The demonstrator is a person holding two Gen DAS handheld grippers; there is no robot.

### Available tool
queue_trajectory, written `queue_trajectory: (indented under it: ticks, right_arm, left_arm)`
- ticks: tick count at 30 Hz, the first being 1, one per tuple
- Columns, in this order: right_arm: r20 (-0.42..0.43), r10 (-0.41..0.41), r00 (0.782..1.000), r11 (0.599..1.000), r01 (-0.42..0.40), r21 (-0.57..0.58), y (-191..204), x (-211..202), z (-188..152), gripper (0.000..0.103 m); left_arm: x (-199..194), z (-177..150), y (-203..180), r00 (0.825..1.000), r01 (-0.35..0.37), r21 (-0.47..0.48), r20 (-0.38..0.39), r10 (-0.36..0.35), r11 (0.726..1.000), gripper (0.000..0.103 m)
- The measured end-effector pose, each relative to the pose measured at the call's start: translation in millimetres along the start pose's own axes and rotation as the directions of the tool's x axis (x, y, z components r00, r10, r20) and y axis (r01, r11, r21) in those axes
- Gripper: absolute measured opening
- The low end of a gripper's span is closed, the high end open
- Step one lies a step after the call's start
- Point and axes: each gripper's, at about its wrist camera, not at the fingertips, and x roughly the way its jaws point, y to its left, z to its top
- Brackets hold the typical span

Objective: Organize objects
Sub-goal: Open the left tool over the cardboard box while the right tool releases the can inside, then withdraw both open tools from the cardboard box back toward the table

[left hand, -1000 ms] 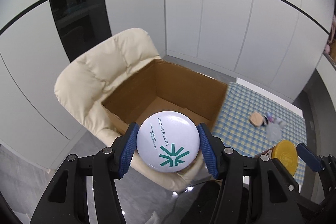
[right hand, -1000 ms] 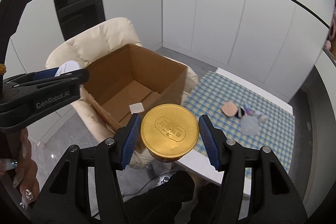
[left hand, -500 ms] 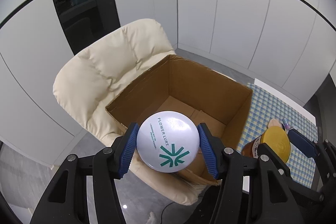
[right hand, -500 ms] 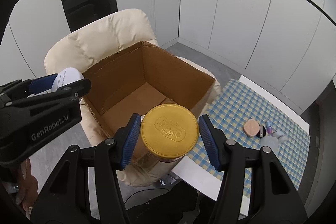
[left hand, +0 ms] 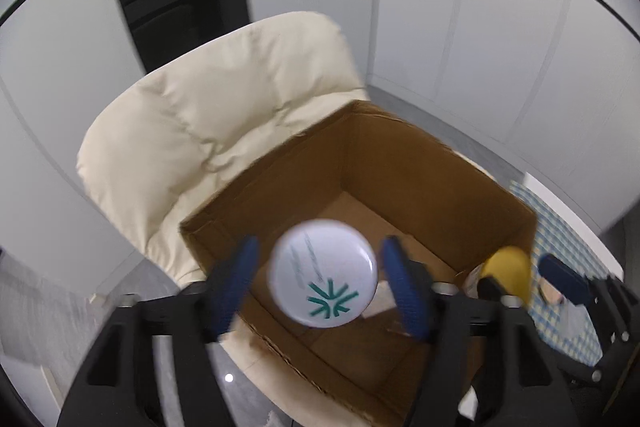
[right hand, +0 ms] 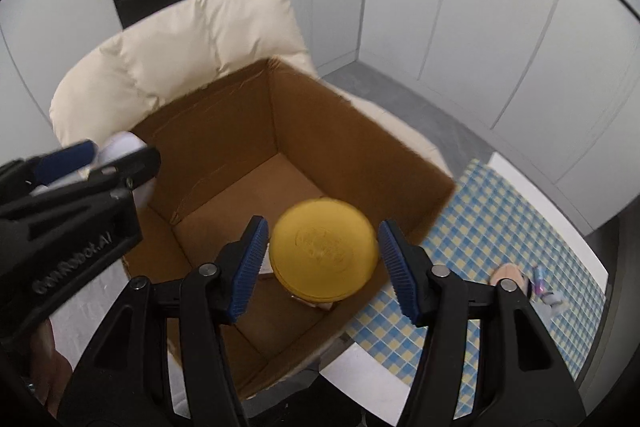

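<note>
- The left tool [left hand: 318,281] has its blue pads spread apart, gaps showing on both sides of a round white container with a teal star logo [left hand: 323,273], which sits over an open brown cardboard box [left hand: 400,163].
- The right tool [right hand: 322,259] is likewise open around a gold-lidded jar [right hand: 323,254] over the same box.
- The box rests on a cream padded chair [left hand: 208,131], beside a blue-and-yellow checked worktop [right hand: 500,227].

Both wrist fisheyes look steeply down from close above the open cardboard box [left hand: 400,187] [right hand: 320,131] on the cream chair [left hand: 224,115] [right hand: 188,39]. Both views share box and chair. The checked table [right hand: 496,227] sits at 4 o'clock in each.
</note>
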Motion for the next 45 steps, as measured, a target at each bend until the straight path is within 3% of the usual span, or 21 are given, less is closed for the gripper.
queue_trajectory:
  ticks: [1,2,4,24,36,45]
  right_arm:
    - [-0.003,-0.006,1.0,1.0,0.006,0.004,-2,5,1,0.085]
    - [0.004,-0.018,1.0,1.0,0.018,0.01,-4,8,2,0.095]
    - [0.026,-0.036,0.999,0.999,0.035,0.022,-8,11,2,0.098]
    - [0.013,-0.009,1.0,0.997,0.008,0.08,-13,14,-7,0.098]
    - [0.028,-0.009,1.0,0.996,0.006,0.091,-6,-21,-16,0.098]
    - [0.042,-0.044,0.998,0.995,0.041,0.089,-2,-56,-33,0.098]
  left_arm:
    - [3,1,1,1.0,-0.009,-0.003,0.002,0.009,1.0,0.094]
    - [5,2,1,1.0,-0.011,-0.002,0.009,0.011,1.0,0.097]
    - [6,2,2,1.0,-0.019,0.003,0.025,0.019,1.0,0.097]
    - [3,-2,11,0.999,-0.03,0.033,0.028,0.029,0.999,0.097]
    - [-32,-13,8,0.998,-0.024,0.086,0.059,0.019,0.996,0.097]
    - [-67,-26,21,0.996,-0.008,0.074,0.085,0.001,0.997,0.097]
